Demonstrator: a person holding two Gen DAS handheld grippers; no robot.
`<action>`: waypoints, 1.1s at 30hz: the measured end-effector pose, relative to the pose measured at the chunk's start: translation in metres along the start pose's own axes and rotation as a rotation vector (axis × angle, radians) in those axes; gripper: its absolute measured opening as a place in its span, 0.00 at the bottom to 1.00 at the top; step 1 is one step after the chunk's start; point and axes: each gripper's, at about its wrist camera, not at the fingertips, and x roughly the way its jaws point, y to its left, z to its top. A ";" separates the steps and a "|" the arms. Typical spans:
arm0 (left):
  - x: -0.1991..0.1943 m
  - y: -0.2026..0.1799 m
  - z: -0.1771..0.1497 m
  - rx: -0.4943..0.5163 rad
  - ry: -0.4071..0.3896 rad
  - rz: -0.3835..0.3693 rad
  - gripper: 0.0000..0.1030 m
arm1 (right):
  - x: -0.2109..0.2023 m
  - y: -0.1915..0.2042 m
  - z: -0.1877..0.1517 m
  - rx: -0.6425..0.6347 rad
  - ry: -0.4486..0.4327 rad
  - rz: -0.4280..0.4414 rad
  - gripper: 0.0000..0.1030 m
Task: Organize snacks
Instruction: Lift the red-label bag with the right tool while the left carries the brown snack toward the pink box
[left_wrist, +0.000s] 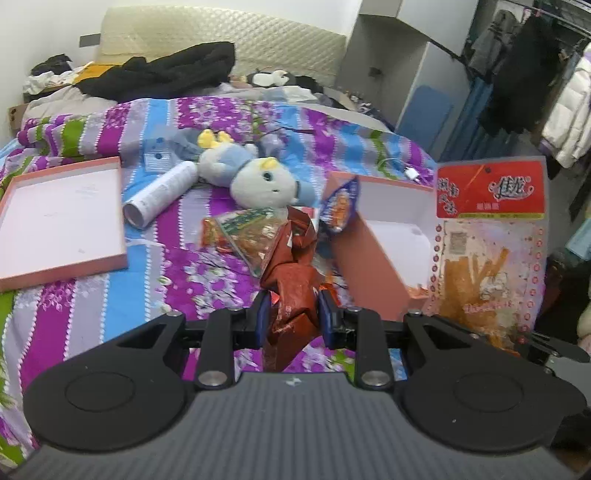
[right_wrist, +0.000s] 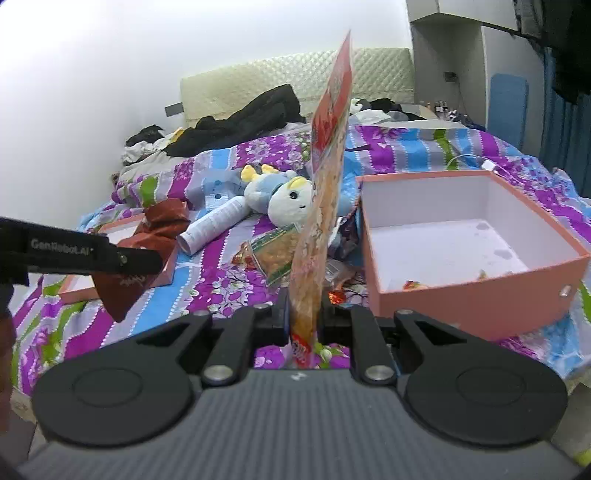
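Left wrist: two tools (left_wrist: 291, 310) (right_wrist: 303, 312), two packets (left_wrist: 291, 295) (left_wrist: 487, 254) held.

On the bed (left_wrist: 92, 295), lid (left_wrist: 62, 218) left, box (right_wrist: 461, 251) right, snacks (left_wrist: 251, 236) between, plush (left_wrist: 255, 177) behind them

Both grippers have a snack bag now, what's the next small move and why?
Probably carry the right gripper, shut on the clear snack bag, over the open pink box and let go. The box sits just right of it, nearly bare inside, nearer than the left gripper's red bag.
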 end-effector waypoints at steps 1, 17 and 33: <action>-0.006 -0.006 -0.003 0.006 0.002 -0.010 0.31 | -0.006 -0.002 -0.001 0.000 -0.002 -0.006 0.15; -0.019 -0.060 -0.025 0.038 0.027 -0.149 0.31 | -0.055 -0.044 -0.011 0.062 0.062 -0.050 0.15; 0.115 -0.133 0.040 0.140 0.062 -0.240 0.31 | 0.013 -0.129 0.030 0.091 0.021 -0.116 0.15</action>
